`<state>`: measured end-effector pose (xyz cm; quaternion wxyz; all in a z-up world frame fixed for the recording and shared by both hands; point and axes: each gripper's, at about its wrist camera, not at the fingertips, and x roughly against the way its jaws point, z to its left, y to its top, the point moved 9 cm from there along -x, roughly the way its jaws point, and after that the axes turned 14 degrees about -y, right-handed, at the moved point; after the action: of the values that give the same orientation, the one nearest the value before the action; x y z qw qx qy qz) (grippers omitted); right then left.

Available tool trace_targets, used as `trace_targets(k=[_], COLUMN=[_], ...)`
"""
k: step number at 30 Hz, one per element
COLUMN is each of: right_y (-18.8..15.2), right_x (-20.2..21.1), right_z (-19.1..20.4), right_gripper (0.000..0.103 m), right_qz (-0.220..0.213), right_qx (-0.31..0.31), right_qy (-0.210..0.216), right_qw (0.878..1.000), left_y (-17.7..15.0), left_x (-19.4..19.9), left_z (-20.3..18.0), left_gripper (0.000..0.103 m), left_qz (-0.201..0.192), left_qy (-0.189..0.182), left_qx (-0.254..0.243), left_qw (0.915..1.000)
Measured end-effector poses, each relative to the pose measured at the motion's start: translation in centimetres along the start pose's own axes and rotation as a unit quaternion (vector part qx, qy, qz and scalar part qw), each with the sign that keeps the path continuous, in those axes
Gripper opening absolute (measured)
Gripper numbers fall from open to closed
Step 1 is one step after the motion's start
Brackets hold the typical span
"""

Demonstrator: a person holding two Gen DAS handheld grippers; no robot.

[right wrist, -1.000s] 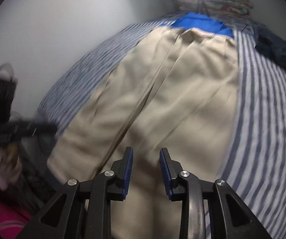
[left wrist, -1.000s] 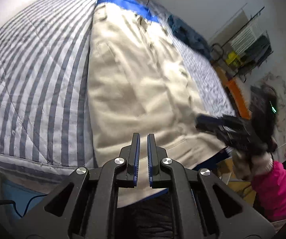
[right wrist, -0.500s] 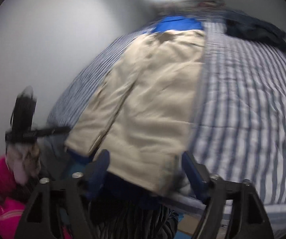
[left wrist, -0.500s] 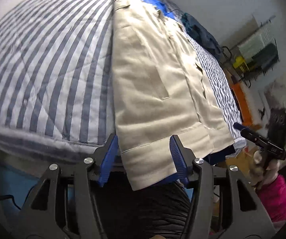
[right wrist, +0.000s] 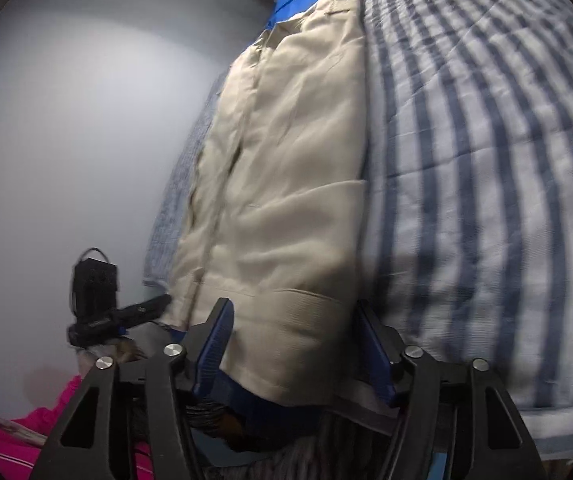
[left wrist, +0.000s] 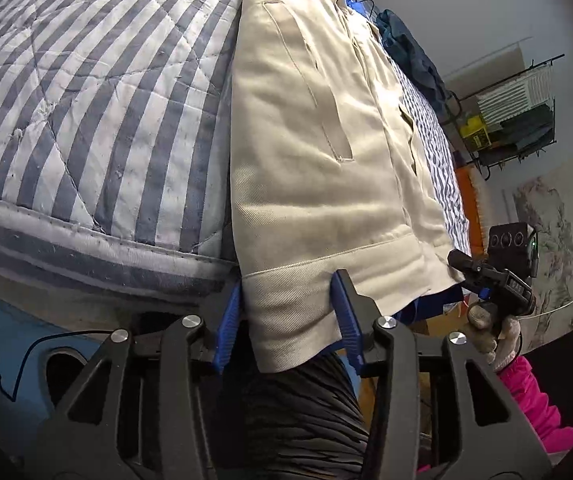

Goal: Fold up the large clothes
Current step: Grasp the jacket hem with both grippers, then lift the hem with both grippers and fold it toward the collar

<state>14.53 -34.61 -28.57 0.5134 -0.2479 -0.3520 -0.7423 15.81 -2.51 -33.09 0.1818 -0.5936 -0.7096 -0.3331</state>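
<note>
A beige coat with blue lining (left wrist: pixel 326 152) lies lengthwise on the striped bed, its hem hanging over the near edge. My left gripper (left wrist: pixel 290 320) is open, its blue pads on either side of the hem's left corner. In the right wrist view the coat (right wrist: pixel 286 184) runs away from me and my right gripper (right wrist: pixel 302 348) is open, straddling the hem's right corner. Each gripper shows in the other's view: the right one (left wrist: pixel 490 276), the left one (right wrist: pixel 126 312).
A blue-and-white striped quilt (left wrist: pixel 86 100) covers the bed (right wrist: pixel 486 160). Dark blue clothes (left wrist: pixel 410 56) lie at the far end. A wire rack (left wrist: pixel 514 112) and an orange box (left wrist: pixel 470 208) stand to the right. A grey wall (right wrist: pixel 66 140) is on the left.
Both grippers went from nearly shut above the coat to wide open, and dropped down to the bed's near edge, now straddling the hem corners.
</note>
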Motion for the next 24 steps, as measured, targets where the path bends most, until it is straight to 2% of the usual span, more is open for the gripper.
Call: trace_targets(k=[1,4,6,7,9,11,13,16,17,19,20,24], right_y=[-0.2,-0.3,-0.3,-0.2,-0.2,-0.3,-0.3,-0.3,-0.2,0.0,0.3,1.6], right_x=[-0.1,-0.6,-0.6,-0.4,-0.2,-0.6,-0.5,-0.6,-0.5,-0.1,0.1,2.0], right_z=[0.2,0.3,0.0,-0.2,-0.2,-0.4,-0.5,-0.5,-0.4,-0.1,0.2,1.7], right_gripper=[0.063,0.053,0.044,0.043,0.043,0.044,0.049,0.050,0.042,0.034,0.028,0.024], right_qz=[0.002,0.008,0.011,0.011,0.006,0.002,0.001,0.008,0.010,0.011,0.009,-0.015], right_qx=[0.005,0.021,0.012,0.009,0.006,0.006,-0.004,-0.005,-0.001,-0.002,-0.007,-0.026], right_qy=[-0.002,-0.018,-0.014,-0.010,-0.002,-0.002,0.008,0.011,0.004,0.005,0.009,0.042], right_qw=[1.000,1.000,1.000,1.000,1.000,1.000,1.000,1.000,1.000,1.000,1.000,0.999], left_y=[0.0,0.1,0.3,0.3,0.2,0.1,0.1,0.3,0.3,0.6,0.7,1.7], left_x=[0.0,0.0,0.4,0.3,-0.3,-0.8,-0.9,-0.6,-0.4,0.2,0.5,1.5], left_z=[-0.1,-0.4,-0.9,-1.0,-0.4,0.2,0.0,-0.5,-0.8,-1.5,-1.8,-3.4], left_gripper=[0.043,0.041,0.041,0.041,0.042,0.042,0.041,0.034,0.032,0.022,0.021,0.019], left_qz=[0.000,-0.007,-0.013,-0.013,-0.006,-0.003,0.006,0.006,0.004,-0.004,-0.006,-0.017], left_qy=[0.001,-0.008,-0.019,-0.014,0.001,-0.014,-0.013,-0.007,-0.007,-0.006,-0.009,-0.020], left_qx=[-0.003,0.010,0.011,0.006,0.001,0.019,0.013,0.003,-0.002,-0.008,-0.008,-0.016], left_qw=[1.0000,0.9999,0.9997,0.9998,1.0000,0.9997,0.9998,1.0000,1.0000,0.9999,0.9999,0.9995])
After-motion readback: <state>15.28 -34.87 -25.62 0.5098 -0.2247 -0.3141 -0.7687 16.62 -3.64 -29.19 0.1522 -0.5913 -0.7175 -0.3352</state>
